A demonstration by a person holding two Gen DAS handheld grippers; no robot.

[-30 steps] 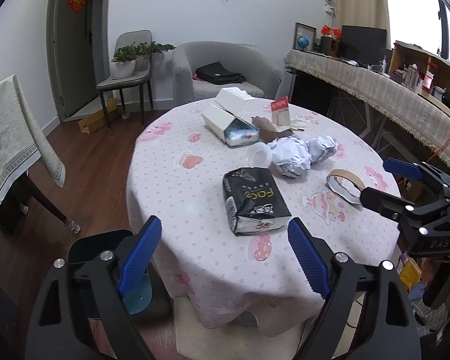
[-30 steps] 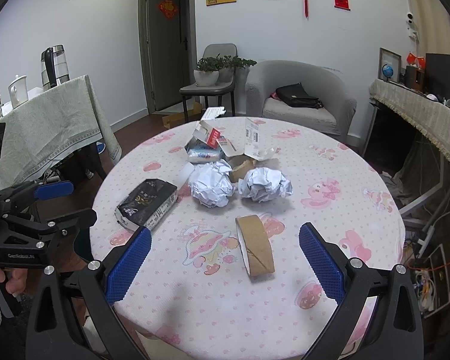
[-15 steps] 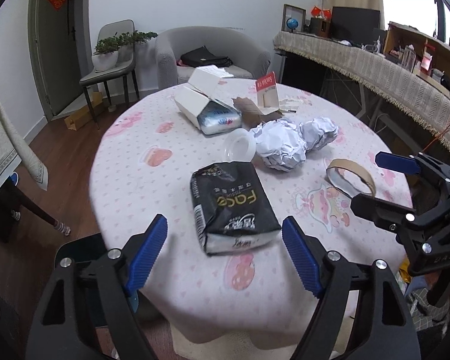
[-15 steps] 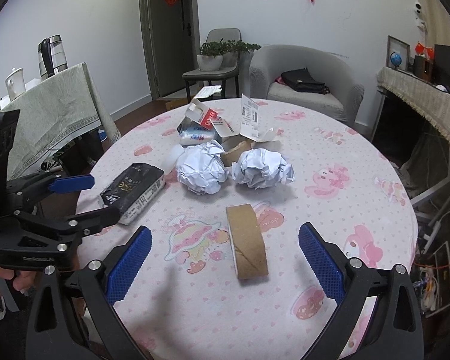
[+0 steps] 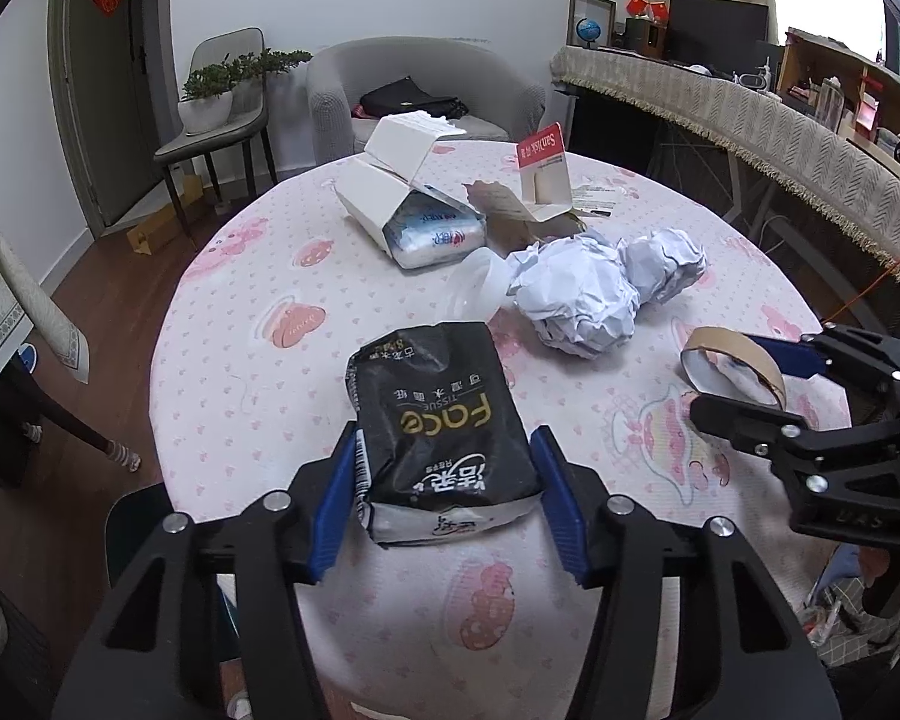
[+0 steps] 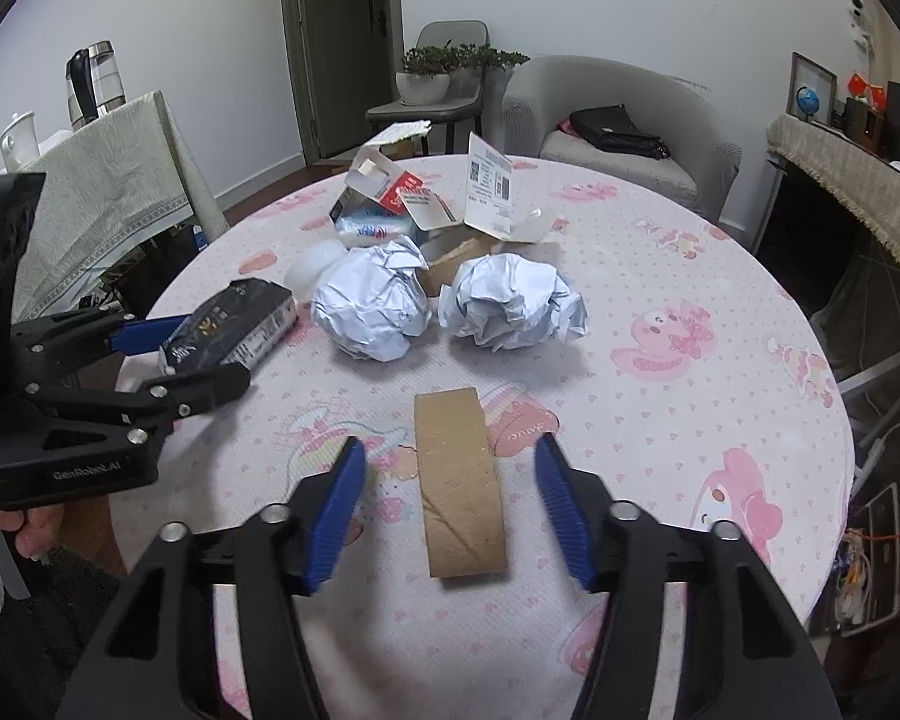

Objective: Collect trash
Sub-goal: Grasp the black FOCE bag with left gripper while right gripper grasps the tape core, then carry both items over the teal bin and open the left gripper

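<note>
Below, both grippers are reaching over a round table [image 5: 222,360] draped in a pink-patterned cloth. The left gripper [image 5: 444,498] is straddling the near end of a black tissue pack [image 5: 438,414], its jaws closing; the blue pads are lying just beside the pack's sides, and whether they are already pressing cannot be told. White and gold lettering on the pack is reading "Face" and "TISSUE", upside down to the camera; the smaller characters are too fine to make out. The right gripper [image 6: 450,504] is closing about a brown cardboard tape core [image 6: 459,480] standing on edge, a clear gap showing on each side. Beyond are lying two crumpled paper balls [image 6: 372,312] [image 6: 510,303], a clear plastic cup [image 5: 474,288] partly hidden behind the pack, and an opened white box [image 5: 390,186] holding a blue-and-white packet whose print is illegible. A red card [image 5: 543,150] is showing "SanDisk". The left gripper's body is bearing the mark "GenRobot.AI" in the right view, a hand [image 6: 6,522] cut off at the frame's edge beneath it.
</note>
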